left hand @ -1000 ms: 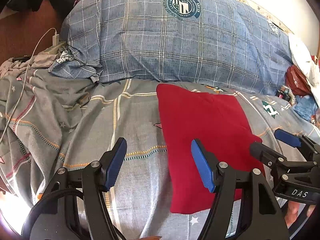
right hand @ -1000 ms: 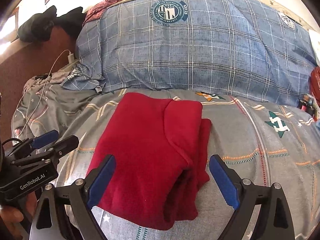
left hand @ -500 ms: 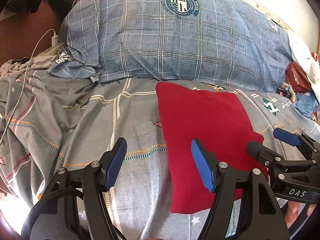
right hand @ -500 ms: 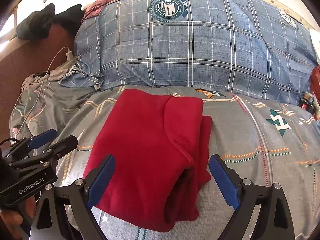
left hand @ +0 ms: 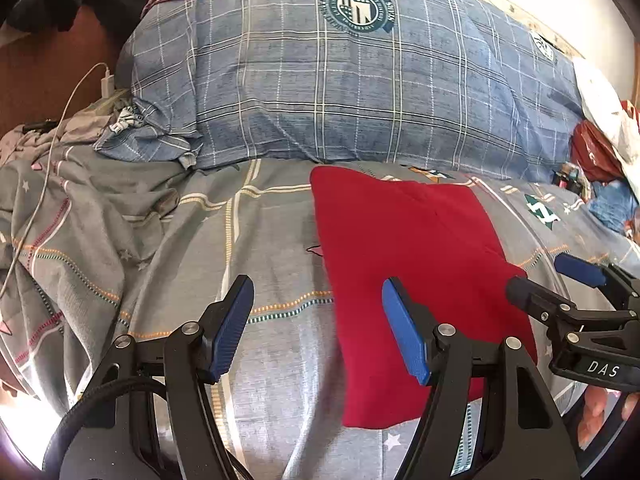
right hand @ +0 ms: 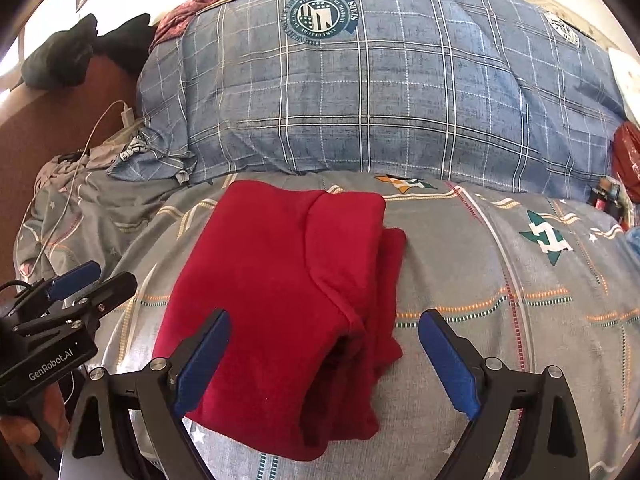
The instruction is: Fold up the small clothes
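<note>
Red folded garment (right hand: 288,300) sits mid-bed on the grey sheet (right hand: 500,280), long axis running away toward the pillow. Right gripper (right hand: 324,364) straddles its near edge, left gripper (left hand: 316,328) beside it; both jaws apart, empty.

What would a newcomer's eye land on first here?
The folded red garment lying on the grey patterned bedsheet, right in front of both open hand-held grippers. Behind it, the big blue plaid pillow with its round crest spans the bed's head.
</note>
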Available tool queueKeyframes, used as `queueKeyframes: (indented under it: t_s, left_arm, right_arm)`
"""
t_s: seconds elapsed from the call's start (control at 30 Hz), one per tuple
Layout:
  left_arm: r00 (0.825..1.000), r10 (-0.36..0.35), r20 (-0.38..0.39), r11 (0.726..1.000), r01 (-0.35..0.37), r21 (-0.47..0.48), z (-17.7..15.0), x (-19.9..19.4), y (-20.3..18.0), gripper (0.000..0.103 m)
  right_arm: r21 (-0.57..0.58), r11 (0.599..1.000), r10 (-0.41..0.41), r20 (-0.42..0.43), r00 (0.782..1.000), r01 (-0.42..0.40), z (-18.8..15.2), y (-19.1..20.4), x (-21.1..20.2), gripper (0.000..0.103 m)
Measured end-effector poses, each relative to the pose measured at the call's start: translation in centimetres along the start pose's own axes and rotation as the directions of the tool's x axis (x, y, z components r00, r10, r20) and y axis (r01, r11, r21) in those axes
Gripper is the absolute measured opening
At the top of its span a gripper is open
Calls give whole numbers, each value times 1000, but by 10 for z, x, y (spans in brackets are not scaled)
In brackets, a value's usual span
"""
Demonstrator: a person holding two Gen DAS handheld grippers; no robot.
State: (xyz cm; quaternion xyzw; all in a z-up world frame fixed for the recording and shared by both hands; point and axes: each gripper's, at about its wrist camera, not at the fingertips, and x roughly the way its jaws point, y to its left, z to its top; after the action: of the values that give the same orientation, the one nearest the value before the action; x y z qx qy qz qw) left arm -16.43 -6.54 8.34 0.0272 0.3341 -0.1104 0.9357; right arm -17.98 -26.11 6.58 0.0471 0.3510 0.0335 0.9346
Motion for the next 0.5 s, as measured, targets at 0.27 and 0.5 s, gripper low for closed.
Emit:
queueKeyframes:
  t_s: [0.27,0.5]
  left_arm:
    - [1000,5,7,1000,-5,7,2,-2,-3,68]
    - [1000,7,-2,1000,-7,13,-1,1,-4,67]
  right_arm:
    - [-3,1000,0,6,1000,0,3,-2,-2,93]
    - [5,1000,1,4,1000,-1,3,-3,-1,93]
